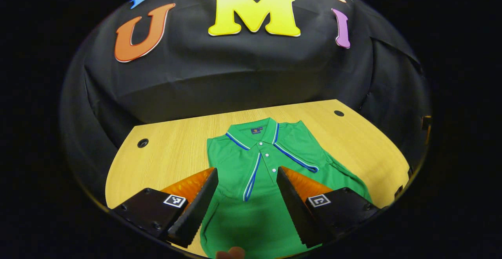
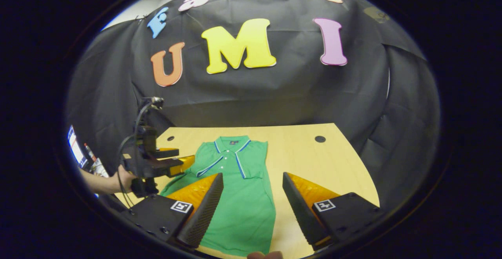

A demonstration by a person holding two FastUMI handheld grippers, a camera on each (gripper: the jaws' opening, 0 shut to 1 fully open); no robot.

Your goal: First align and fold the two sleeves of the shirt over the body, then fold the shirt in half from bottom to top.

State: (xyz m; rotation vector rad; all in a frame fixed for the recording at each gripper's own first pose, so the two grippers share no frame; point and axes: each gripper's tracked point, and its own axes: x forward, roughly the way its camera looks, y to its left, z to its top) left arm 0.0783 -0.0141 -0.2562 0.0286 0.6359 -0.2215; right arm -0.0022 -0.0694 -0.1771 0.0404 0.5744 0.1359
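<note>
A green polo shirt [image 1: 251,165] with a blue-and-white striped collar lies front up on the wooden table [image 1: 164,153], collar toward the far wall. My left gripper [image 1: 247,170] hovers open over its chest, nothing between the fingers. In the left gripper view a sleeve [image 1: 345,174] trails off to the lower right. My right gripper [image 2: 252,174] is open above the shirt [image 2: 243,204], over its lower body. In the right gripper view a sleeve [image 2: 176,182] spreads toward the left gripper [image 2: 180,157], held by a hand [image 2: 121,180] at the table's left side.
The table [image 2: 310,157] has round cable holes near its far corners [image 2: 320,139] [image 1: 142,143]. Bare wood lies on both sides of the shirt. Black cloth walls close in behind and beside the table. Some small items [image 2: 76,149] sit at the far left edge.
</note>
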